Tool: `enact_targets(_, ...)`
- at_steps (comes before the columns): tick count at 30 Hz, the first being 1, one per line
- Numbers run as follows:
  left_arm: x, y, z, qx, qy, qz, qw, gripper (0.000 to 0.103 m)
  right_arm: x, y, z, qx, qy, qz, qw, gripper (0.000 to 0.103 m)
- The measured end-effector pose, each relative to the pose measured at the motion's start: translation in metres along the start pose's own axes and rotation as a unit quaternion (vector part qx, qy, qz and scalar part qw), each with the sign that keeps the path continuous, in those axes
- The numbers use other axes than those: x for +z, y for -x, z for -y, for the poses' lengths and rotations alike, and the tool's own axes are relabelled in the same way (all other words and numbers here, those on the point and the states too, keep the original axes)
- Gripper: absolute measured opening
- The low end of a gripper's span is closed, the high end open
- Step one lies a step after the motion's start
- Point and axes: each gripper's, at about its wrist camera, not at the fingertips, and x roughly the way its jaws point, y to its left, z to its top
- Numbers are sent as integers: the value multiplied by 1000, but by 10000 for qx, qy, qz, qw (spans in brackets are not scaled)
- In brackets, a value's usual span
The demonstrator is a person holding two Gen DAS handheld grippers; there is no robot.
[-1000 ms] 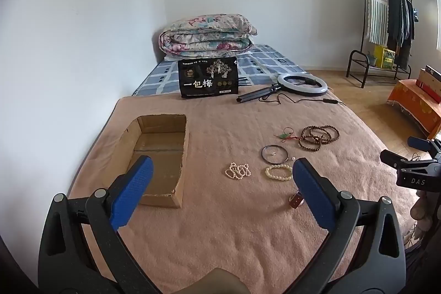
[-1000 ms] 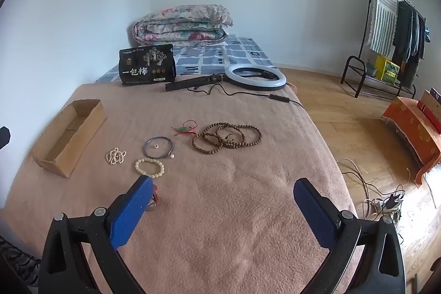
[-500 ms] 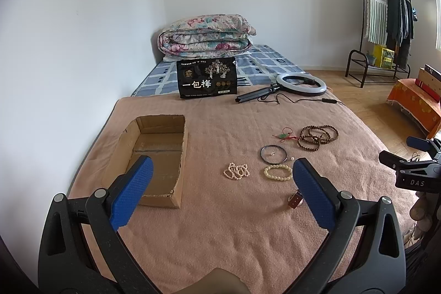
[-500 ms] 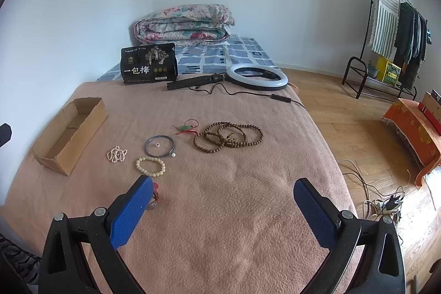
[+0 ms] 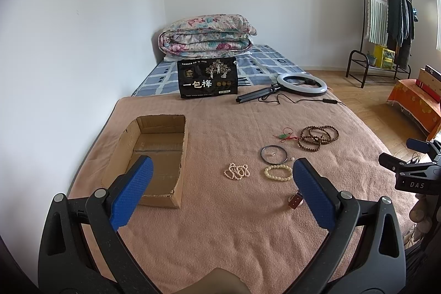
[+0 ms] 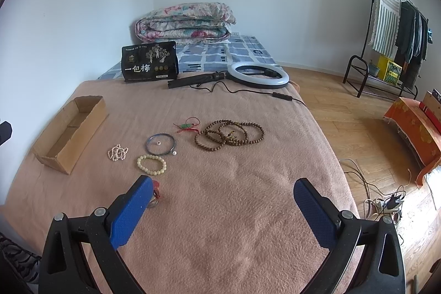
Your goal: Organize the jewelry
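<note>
Well beyond both fingers [image 6: 132, 214] lies jewelry [image 6: 152, 164]

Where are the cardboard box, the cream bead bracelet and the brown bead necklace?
cardboard box [image 5: 158, 126], left wrist view, inner far wall.
cream bead bracelet [image 6: 143, 161], right wrist view, left side beads.
brown bead necklace [image 6: 204, 145], right wrist view, near-left loop.

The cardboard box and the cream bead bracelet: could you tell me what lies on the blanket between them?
A small bunched pearl strand lies between the cardboard box and the cream bead bracelet, touching neither; otherwise only bare blanket. The left wrist view shows this best.
</note>
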Motion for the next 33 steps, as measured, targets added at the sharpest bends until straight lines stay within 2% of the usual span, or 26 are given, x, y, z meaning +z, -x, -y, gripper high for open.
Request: enact_targets(33, -9, -7, 1, 71, 31, -55, 10000, 103, -1, -10, -10, 60, 67, -99, 9999, 103)
